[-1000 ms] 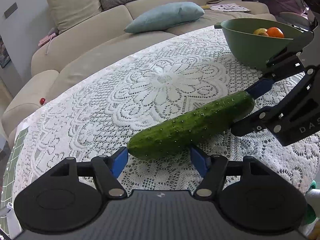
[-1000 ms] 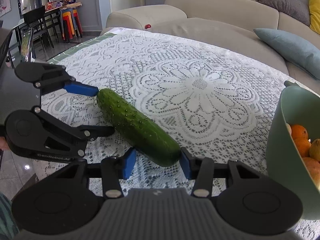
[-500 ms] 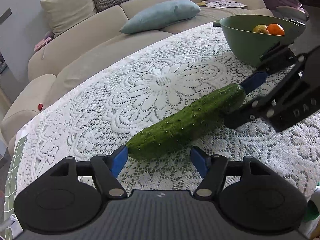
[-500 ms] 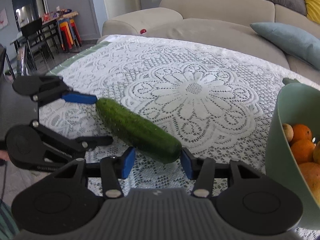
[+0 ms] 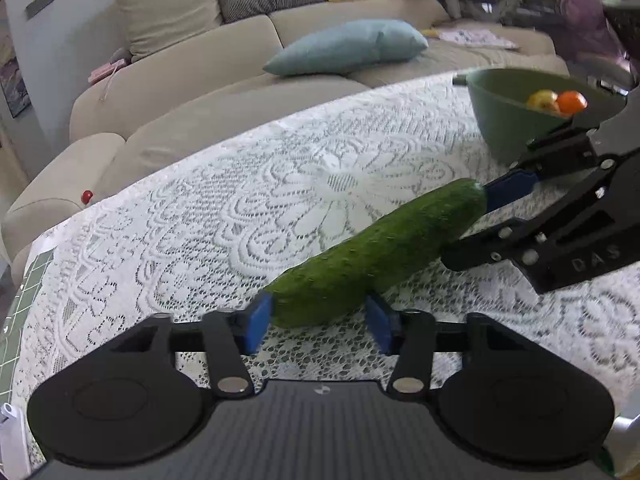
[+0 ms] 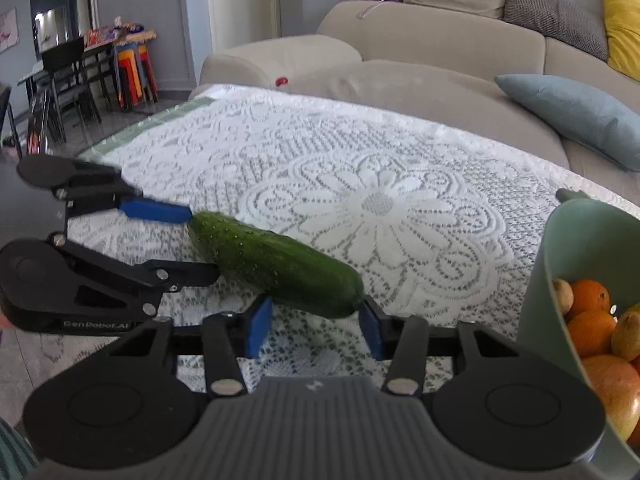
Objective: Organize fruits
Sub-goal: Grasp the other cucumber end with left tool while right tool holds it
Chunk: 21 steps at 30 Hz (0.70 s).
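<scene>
While both grippers share it, cucumber [image 5: 380, 252] spans between them above lace tablecloth [image 5: 224, 216]; left gripper [image 5: 318, 320] clamped on one end, right gripper [image 6: 314, 322] on the other; advisable: level, synchronised carry toward green bowl [image 6: 552, 280] beside right jaws.

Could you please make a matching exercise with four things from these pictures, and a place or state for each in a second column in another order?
Things:
1. cucumber
2. green bowl
3. blue cushion
4. lace tablecloth

Places or states:
A. lying on the sofa
B. holding oranges and other fruit
C. held at each end by the left gripper and the right gripper
D. spread over the table

Pairs: 1-C, 2-B, 3-A, 4-D
</scene>
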Available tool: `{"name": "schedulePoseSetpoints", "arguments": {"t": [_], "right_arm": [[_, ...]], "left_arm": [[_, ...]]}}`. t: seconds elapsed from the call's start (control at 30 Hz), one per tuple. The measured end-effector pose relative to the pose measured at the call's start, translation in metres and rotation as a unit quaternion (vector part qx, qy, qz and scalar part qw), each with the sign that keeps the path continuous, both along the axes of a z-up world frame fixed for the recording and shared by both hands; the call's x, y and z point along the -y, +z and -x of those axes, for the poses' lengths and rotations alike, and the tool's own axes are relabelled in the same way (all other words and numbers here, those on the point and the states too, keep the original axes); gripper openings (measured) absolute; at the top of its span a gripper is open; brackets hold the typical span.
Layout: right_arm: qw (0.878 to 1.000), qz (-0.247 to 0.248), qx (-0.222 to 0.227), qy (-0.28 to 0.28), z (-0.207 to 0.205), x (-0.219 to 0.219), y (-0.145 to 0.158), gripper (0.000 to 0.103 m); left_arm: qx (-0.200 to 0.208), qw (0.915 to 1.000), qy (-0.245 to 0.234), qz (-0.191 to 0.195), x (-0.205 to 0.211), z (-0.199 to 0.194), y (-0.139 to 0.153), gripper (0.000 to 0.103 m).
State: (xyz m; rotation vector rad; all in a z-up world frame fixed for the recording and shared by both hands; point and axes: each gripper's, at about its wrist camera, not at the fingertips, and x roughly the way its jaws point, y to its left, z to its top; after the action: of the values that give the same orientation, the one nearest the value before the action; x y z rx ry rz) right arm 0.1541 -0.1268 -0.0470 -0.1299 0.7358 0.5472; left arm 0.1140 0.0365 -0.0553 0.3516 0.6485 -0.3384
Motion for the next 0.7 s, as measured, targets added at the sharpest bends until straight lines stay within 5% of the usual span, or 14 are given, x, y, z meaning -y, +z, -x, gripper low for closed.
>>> {"name": "schedulePoseSetpoints", "arguments": {"t": [0.1,0.2,0.33,0.47,0.7], "right_arm": [[1.0,-0.005,-0.012,-0.002,-0.002,0.002,0.001,0.042],[1.0,0.013,-0.02,-0.002,-0.003,-0.002,-0.006,0.041],[0.999,0.033,-0.011,-0.002,-0.001,-0.004,-0.01,0.041],[0.999,0.045,0.002,-0.006,-0.002,-0.004,-0.01,0.042],[0.998,0.055,0.013,-0.002,-0.004,-0.005,-0.01,0.043]], "left_arm": [[-0.005,0.9995,-0.012,0.029,-0.001,0.003,0.004,0.043],[0.006,0.9998,-0.016,-0.012,0.005,0.005,0.002,0.041],[0.022,0.9973,-0.012,-0.069,0.008,0.008,-0.005,0.07],[0.008,0.9962,-0.011,-0.086,0.001,0.004,-0.013,0.077],[-0.003,0.9981,-0.029,-0.055,-0.008,-0.012,-0.012,0.082]]}}
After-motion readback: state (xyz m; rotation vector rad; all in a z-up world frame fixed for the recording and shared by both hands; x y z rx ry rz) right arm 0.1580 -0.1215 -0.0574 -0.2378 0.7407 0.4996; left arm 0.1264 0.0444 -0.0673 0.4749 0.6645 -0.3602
